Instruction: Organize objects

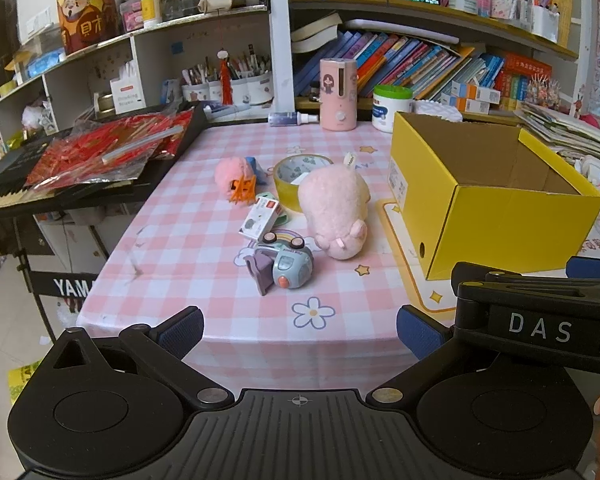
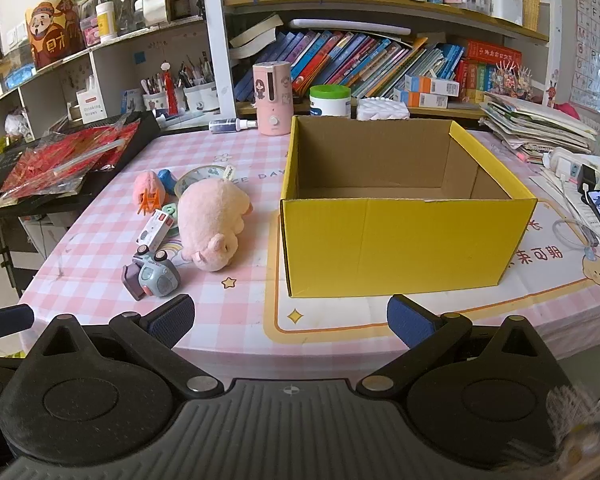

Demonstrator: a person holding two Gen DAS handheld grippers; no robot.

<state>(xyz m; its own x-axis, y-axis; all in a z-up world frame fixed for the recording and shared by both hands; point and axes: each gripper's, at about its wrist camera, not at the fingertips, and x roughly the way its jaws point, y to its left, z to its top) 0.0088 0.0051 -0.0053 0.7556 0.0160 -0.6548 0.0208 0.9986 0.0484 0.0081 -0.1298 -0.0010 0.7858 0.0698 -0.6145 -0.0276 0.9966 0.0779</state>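
Two grippers hover at the near table edge, the left gripper (image 1: 300, 330) and right gripper (image 2: 290, 316) both spread wide with nothing between their pads. Right of the clutter, a yellow cardboard box (image 2: 400, 240) stands open and bare inside. Left of it lie a fuzzy pink plush pig (image 2: 212, 220), a tape roll (image 1: 296, 178), a toy car (image 2: 158, 274) and a small white carton (image 2: 154, 230).

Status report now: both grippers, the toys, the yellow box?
Left gripper open, empty. Right gripper open, empty. Pink plush pig, toy car on table; yellow box empty. Nothing blocking.
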